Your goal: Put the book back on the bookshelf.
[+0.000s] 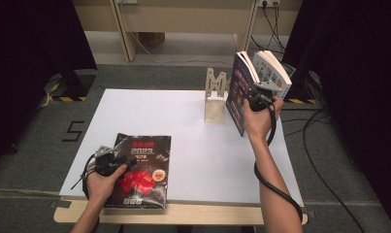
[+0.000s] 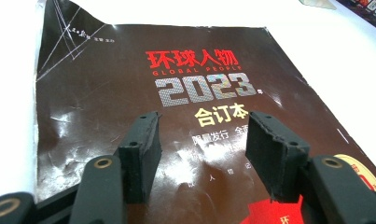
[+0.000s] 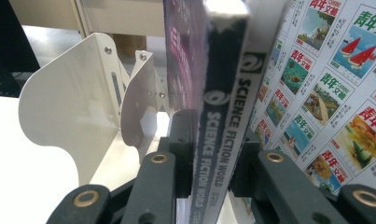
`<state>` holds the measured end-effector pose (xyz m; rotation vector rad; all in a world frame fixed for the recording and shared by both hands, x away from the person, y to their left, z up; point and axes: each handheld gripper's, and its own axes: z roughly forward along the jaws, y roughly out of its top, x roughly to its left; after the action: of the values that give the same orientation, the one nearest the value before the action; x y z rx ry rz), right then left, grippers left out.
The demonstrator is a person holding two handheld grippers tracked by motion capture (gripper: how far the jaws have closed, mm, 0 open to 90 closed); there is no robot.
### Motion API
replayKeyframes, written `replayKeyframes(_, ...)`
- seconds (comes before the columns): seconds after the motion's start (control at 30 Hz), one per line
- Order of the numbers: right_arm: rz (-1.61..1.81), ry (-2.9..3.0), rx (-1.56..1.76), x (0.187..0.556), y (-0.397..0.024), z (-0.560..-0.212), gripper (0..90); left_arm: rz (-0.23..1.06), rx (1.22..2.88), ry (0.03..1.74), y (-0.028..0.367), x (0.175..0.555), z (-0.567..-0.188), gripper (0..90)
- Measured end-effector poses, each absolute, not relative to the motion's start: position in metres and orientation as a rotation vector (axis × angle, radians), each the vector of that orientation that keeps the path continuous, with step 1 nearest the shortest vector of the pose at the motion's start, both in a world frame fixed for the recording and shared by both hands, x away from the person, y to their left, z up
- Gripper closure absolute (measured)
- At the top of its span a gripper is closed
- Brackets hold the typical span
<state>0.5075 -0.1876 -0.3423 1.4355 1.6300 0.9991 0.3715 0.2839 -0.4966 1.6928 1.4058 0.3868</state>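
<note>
Gripping the purple book (image 1: 239, 92) by its spine with the jaws of the right gripper (image 1: 257, 97), pads pressing on either side, and holding it on edge at the far right of the worktop (image 1: 193, 141), just beside the white bookend (image 1: 215, 104).

Pinching only a narrow strip of spine, so risking a twist or a slide of the book between the pads under its own weight. Risking, too, the covers fanning open and catching the bookend's plate on the way in.

Crowding the second book (image 1: 273, 73), the one with the small picture tiles on its cover, close on the other side of the jaws; looking at a likely knock there, toppling it off the worktop's right edge, given how near that edge is.

Nudging the light bookend along the smooth worktop is also looking possible, with nothing bracing it from behind.

Hovering the left gripper (image 1: 116, 158) over the dark magazine (image 1: 144, 170) lying flat at the near left, jaws standing wide and holding nothing. Leaving it there means having no second support for the upright books if anything starts tipping.
</note>
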Motion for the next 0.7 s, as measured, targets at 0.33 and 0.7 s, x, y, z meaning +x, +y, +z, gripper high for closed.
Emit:
replayKeyframes(0.33,1.065,1.647,1.522,0.509,-0.193,-0.34,74.7,0.386,1.697,1.405,0.283,0.371,-0.496,44.1)
replayKeyframes(0.7,1.06,1.606,1.572,0.511,-0.2,-0.339,75.0,0.384,1.7,1.405,0.283,0.372,-0.497,44.1)
